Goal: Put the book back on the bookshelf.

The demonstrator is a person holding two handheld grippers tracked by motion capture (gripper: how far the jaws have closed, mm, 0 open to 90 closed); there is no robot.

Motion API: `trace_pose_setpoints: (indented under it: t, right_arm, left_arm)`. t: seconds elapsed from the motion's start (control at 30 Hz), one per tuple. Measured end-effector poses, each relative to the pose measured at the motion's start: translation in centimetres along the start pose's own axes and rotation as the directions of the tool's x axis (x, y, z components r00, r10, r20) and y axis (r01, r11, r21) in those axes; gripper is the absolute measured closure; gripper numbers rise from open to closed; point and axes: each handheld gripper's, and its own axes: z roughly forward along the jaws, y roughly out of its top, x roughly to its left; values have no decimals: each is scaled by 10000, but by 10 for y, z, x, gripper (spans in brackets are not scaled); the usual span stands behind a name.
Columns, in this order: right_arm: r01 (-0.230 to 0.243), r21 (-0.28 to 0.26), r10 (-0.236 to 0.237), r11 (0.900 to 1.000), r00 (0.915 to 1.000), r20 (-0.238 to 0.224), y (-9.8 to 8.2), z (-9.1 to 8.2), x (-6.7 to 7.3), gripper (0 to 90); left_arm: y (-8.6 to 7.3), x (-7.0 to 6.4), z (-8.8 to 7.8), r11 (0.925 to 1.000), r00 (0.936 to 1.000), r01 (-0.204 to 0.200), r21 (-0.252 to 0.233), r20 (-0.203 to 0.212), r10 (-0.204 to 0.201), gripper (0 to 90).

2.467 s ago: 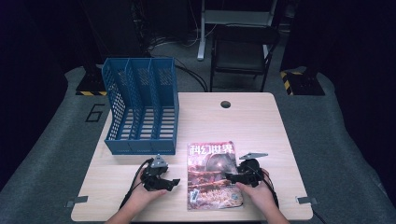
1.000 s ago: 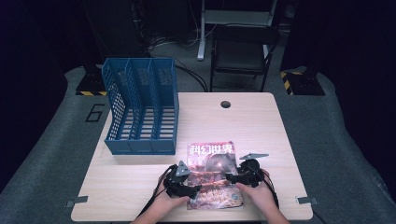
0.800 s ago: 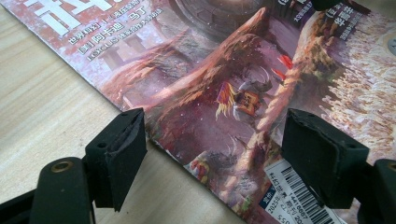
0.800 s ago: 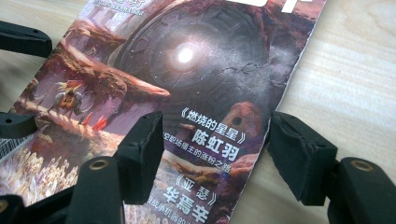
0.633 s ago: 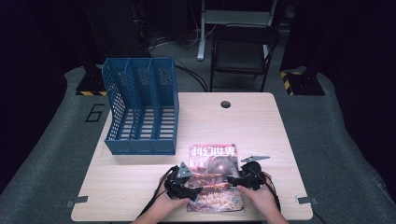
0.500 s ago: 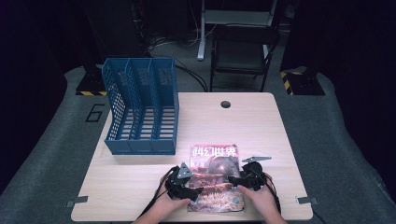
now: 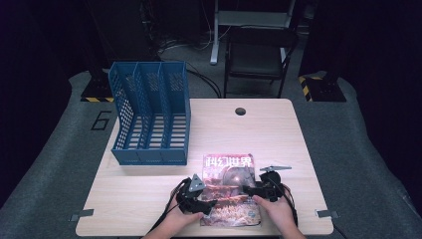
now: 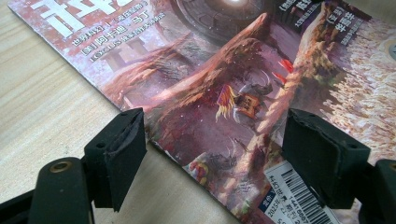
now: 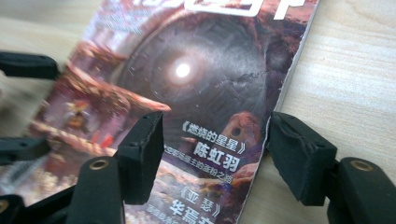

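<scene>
A magazine (image 7: 229, 184) with a reddish illustrated cover lies flat on the wooden table (image 7: 283, 139), near the front edge. My left gripper (image 7: 210, 204) is at the magazine's left edge. In the left gripper view its open jaws (image 8: 215, 149) straddle that edge of the magazine (image 8: 224, 70), one pad over bare wood and the other over the cover by the barcode. My right gripper (image 7: 248, 191) is at the right edge. Its open jaws (image 9: 215, 149) straddle the border of the magazine (image 9: 210, 70), and the left gripper (image 9: 51, 105) shows beyond, at the far left.
A blue three-slot file rack (image 7: 149, 119) stands at the table's back left. A round cable hole (image 7: 241, 111) sits near the far edge. A black chair (image 7: 259, 55) is behind the table. Bare wood lies to the right of the rack.
My left gripper has moved right from the bare wood onto the magazine's left edge. The right gripper and the magazine have barely shifted.
</scene>
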Motion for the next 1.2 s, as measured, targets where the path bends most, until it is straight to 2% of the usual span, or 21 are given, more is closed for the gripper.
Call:
trace_pose_setpoints:
  t: [0.2, 0.23, 0.27, 0.33, 0.47, 0.6, 0.63, 0.67, 0.73, 0.77, 0.83, 1.03, 1.17, 1.2]
  right_arm:
    - [-303, -703, 247, 9971, 9965, -797, 2, -11, -2, 431]
    - [-303, -703, 247, 9971, 9965, -797, 2, -11, -2, 431]
    - [-466, -808, 381, 9956, 9938, -1044, 3, -14, 0, 436]
    - [-288, -1126, 122, 9932, 9893, -1453, 7, -20, 2, 438]
    - [-3, -1197, -167, 9928, 9899, -1406, 8, -20, 6, 415]
    - [48, -1095, -177, 9940, 9929, -1179, 8, -17, 4, 413]
    - [-57, -991, -56, 9951, 9936, -1126, 8, -17, 3, 413]
    - [-380, -773, 296, 9963, 9939, -1063, 7, -15, 0, 414]
    - [-420, -745, 339, 9963, 9937, -1065, 7, -13, -4, 413]
    - [-693, -594, 628, 9958, 9925, -1045, 6, -12, -8, 413]
    - [-846, -418, 801, 9955, 9917, -1005, 6, -9, -11, 414]
    - [-739, -93, 732, 9972, 9953, -641, 6, -1, -14, 408]
    - [-792, -4, 790, 9969, 9953, -552, 6, 2, -15, 395]
    - [-673, -24, 671, 9977, 9962, -554, 6, 3, -16, 393]
  left_arm:
    - [0, 0, 0, 10000, 10000, -6, -68, -28, 6, 216]
    - [0, 0, 0, 10000, 10000, -6, -68, -28, 6, 216]
    - [0, 0, 0, 10000, 10000, -9, -62, 16, 9, 216]
    - [-1, 0, 0, 10000, 10000, -12, -46, 44, 12, 216]
    - [0, 0, 0, 10000, 10000, -9, -28, 47, 9, 216]
    - [0, 0, 0, 10000, 10000, 1, -33, 44, -1, 216]
    - [0, 0, 0, 10000, 10000, -4, -34, 35, 4, 216]
    - [-1, 0, 0, 10000, 10000, 19, -54, 38, -19, 216]
    - [-1, 0, 0, 10000, 10000, 42, -71, 37, -41, 216]
    - [-1, 0, 0, 10000, 10000, 7, -65, 28, -7, 216]
    - [-1, 0, 0, 10000, 10000, 4, -64, 30, -3, 216]
    - [-1, -1, 0, 9999, 10000, 29, -147, -47, -30, 216]
    - [-1, -1, 1, 9999, 10000, 29, -162, -53, -30, 216]
    - [-1, -1, 1, 9999, 10000, 28, -163, -57, -29, 216]
